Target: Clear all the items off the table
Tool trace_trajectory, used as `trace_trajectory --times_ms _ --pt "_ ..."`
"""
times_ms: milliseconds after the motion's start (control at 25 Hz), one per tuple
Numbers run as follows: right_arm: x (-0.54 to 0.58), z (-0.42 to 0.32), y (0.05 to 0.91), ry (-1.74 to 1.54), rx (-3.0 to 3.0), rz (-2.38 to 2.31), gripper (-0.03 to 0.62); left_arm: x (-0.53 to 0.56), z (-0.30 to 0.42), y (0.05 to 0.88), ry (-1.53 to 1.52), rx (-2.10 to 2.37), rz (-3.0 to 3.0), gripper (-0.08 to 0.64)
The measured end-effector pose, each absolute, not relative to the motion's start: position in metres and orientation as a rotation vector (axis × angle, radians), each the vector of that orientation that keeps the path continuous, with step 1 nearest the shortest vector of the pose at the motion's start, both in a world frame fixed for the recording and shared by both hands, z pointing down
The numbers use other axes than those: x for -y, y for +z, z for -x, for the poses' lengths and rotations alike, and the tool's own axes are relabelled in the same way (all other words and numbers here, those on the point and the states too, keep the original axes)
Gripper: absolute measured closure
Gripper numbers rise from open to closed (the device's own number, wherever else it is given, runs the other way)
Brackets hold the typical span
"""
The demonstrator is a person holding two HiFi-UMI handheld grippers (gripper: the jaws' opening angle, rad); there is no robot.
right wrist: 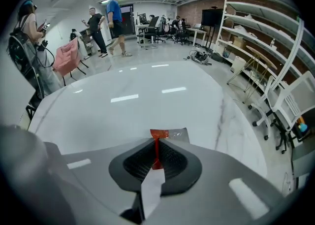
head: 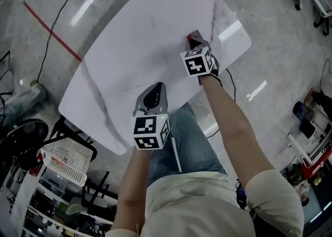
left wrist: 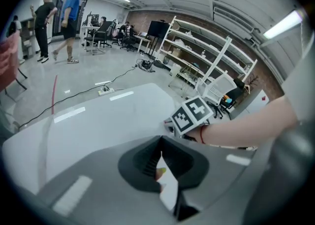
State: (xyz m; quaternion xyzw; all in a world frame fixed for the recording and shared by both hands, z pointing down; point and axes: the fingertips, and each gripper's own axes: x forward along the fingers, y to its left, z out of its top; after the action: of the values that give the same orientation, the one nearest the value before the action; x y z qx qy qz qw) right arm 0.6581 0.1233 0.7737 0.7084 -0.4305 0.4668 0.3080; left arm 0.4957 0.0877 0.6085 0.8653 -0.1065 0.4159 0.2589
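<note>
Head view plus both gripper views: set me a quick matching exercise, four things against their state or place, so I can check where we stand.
Things:
1. right gripper
2. left gripper
3. table
4. white basket

States or places:
A. white marble top
B. off the table, at the head view's lower left
C. shut on a red and silver wrapper
D. shut on a small yellowish bit, above the table's near edge

Pairs: 1-C, 2-D, 3-A, 4-B
</note>
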Motion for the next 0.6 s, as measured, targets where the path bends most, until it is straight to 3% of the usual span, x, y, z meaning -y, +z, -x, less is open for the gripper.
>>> trace_trajectory --times_ms 600 --pt "-0.137 -0.646 0.731 1.212 1.146 -1.869 0.578 -0.094 -0.485 0.570 1.079 0.331 -2.370 0.552"
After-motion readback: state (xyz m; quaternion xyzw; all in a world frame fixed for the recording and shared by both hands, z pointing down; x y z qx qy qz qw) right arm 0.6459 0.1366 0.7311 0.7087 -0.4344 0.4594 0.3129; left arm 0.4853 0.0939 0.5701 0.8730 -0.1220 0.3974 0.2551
